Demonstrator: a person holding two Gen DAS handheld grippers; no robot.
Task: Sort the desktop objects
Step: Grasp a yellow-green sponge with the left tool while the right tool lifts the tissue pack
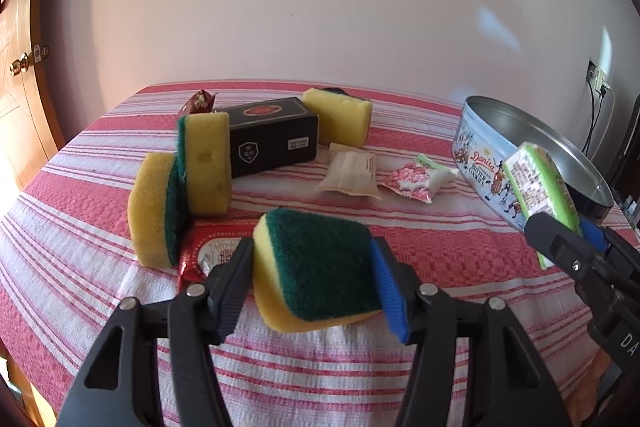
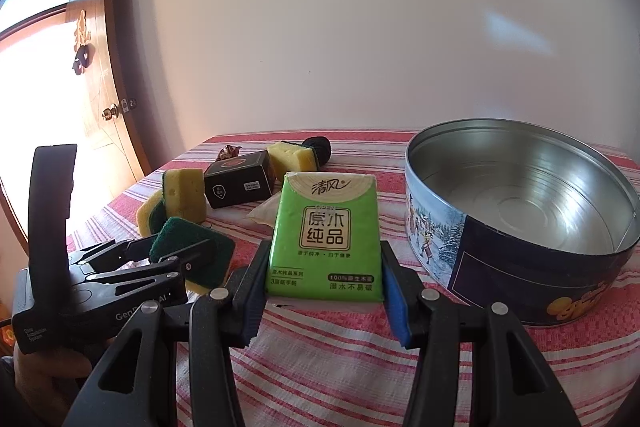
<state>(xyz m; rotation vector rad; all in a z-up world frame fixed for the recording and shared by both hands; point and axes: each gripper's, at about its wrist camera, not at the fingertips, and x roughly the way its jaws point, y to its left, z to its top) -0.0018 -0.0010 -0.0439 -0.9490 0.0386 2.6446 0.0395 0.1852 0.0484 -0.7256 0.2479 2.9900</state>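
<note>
- Two grippers are each loaded: the left gripper (image 1: 312,279) is clamped on a sponge (image 1: 316,267), and the right gripper (image 2: 324,279) is clamped on a green tissue pack (image 2: 324,239).
- The sponge is held above the striped bench (image 1: 440,251), green scouring face up and tilted toward the camera, yellow foam below; its long axis runs away from the gripper, the fingers pinching its two long sides.
- The tissue pack stands nearly upright between the fingers, printed face to the camera, long axis pointing up and away, just left of the open cookie tin (image 2: 520,227).
- Three more sponges stay on the bench: two leaning together (image 1: 180,187) at the left and one (image 1: 338,121) behind the black box (image 1: 272,139).
- A white sachet (image 1: 352,173) and a pink packet (image 1: 414,181) lie flat between the box and the tin.
</note>
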